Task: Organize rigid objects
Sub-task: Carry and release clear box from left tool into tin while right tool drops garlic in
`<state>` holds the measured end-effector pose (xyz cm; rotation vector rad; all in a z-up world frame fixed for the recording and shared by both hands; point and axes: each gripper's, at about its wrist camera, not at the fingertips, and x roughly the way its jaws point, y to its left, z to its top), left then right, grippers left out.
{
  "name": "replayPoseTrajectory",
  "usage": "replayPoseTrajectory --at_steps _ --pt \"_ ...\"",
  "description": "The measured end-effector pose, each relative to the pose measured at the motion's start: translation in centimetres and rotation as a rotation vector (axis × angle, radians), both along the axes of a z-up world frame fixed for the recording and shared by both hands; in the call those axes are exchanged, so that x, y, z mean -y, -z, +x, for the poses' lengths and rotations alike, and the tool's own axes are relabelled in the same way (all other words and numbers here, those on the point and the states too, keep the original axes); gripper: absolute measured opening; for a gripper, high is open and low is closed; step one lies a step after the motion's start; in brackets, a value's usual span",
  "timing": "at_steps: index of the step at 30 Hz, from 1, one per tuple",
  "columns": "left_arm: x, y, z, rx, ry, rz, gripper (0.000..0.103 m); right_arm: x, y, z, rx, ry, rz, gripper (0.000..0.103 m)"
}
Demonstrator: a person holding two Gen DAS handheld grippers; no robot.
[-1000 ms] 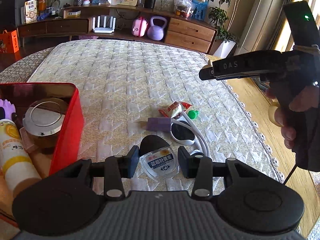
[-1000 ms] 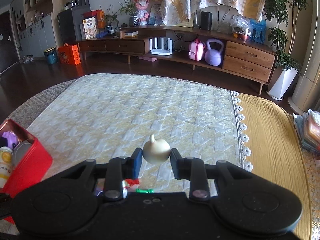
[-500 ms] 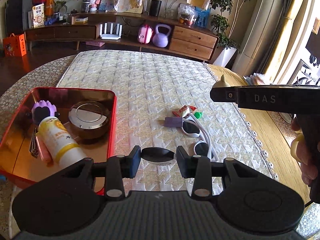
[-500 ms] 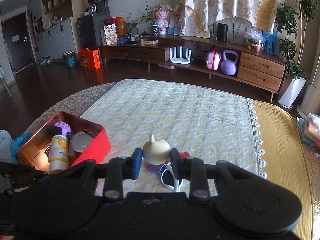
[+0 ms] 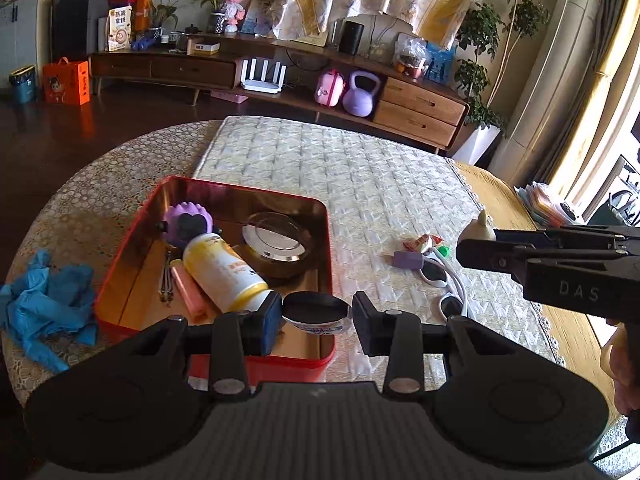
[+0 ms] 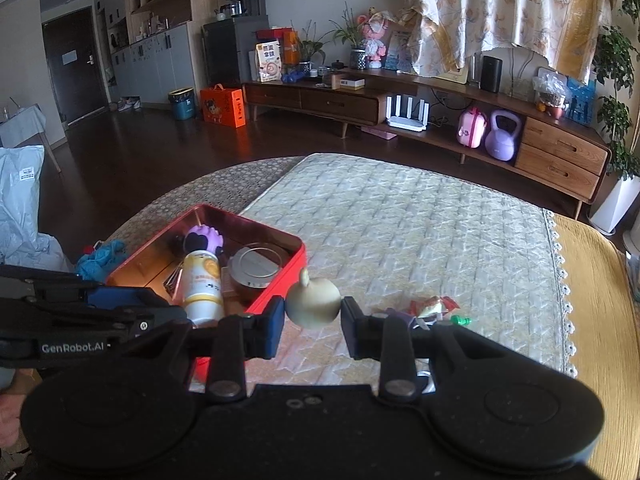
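Your red tin (image 5: 328,240) holds a bottle (image 5: 224,268), jar (image 5: 276,246) and purple toy (image 5: 186,224); left gripper (image 5: 316,316) jaws clamp a disc (image 5: 316,312), right gripper (image 6: 313,322) jaws a gourd (image 6: 313,302).

Daylight pours in from the window (image 5: 624,92) at three o'clock, blowing out that edge; the quilted cover (image 5: 360,176) glows while the floor (image 6: 132,148) at nine o'clock sits dim. Fisheye bends both views' rims; the red tin (image 5: 124,264) gleams with glare, close objects slightly soft
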<state>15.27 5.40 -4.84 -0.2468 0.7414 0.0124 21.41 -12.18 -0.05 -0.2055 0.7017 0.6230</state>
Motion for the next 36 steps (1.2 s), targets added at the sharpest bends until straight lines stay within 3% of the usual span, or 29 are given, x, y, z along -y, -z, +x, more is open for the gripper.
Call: replayPoseTrajectory --at_steps 16,24,36 --pt "-7.8 2.1 1.7 -0.046 -0.148 0.049 0.038 -8.7 3.8 0.4 -0.045 -0.14 -0.111 0.03" --pt "-8.2 3.4 3.8 -0.068 -0.138 0.105 0.038 -11.3 6.3 2.3 -0.041 -0.144 -0.206 0.031" --pt "-7.8 4.7 6.0 -0.102 -0.112 0.159 0.038 -12.7 7.0 2.2 -0.058 -0.2 -0.222 0.031"
